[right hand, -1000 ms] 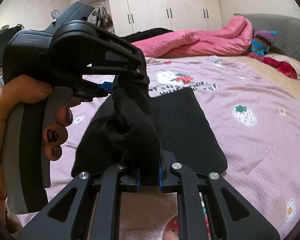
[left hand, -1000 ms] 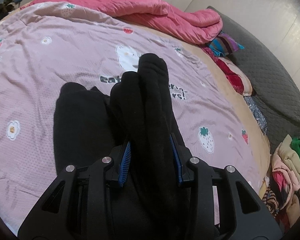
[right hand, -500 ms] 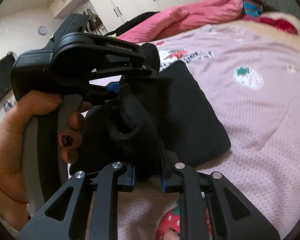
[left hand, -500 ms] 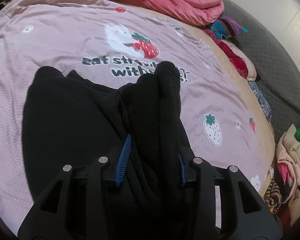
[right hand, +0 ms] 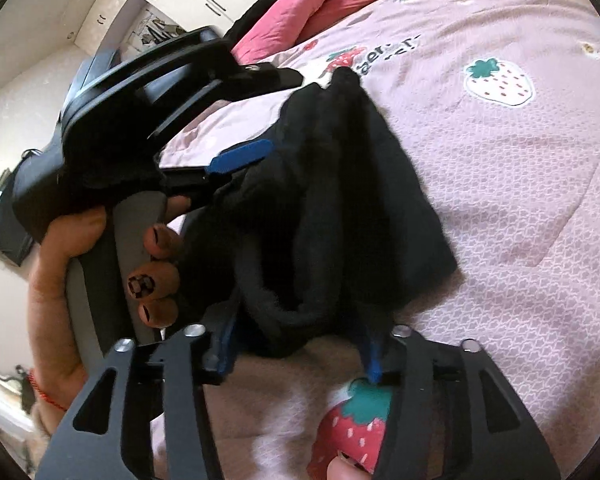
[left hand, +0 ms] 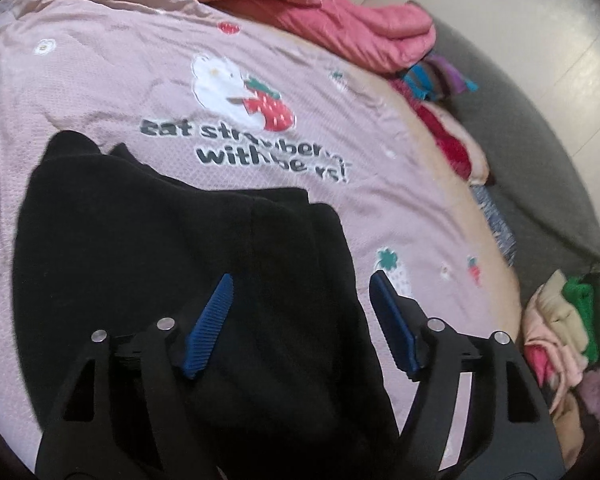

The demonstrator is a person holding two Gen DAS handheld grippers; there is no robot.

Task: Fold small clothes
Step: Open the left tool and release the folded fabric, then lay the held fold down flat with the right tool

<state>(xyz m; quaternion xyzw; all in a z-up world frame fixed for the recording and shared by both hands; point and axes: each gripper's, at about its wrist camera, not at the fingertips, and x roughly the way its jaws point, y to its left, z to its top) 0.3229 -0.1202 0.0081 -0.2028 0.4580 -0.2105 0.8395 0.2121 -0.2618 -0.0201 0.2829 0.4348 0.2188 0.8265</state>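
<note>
Both grippers, left gripper (left hand: pixel 300 320) and right gripper (right hand: pixel 300 344), are opening, pads apparently off the black garment (left hand: pixel 148 264), which lies lengthwise between them below the bedsheet's lettering (left hand: pixel 244 148).

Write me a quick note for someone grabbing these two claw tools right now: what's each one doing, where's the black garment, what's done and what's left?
Left claw: jaws opening, pads clear of the black garment that lies between them.
Right claw: jaws opening too, a bunched fold of the garment between them, looking released.
Garment: folded over itself on the pink bedsheet.
Done: one fold laid down.
Left: probably pull both claws back, smooth it, fold again if needed.
</note>
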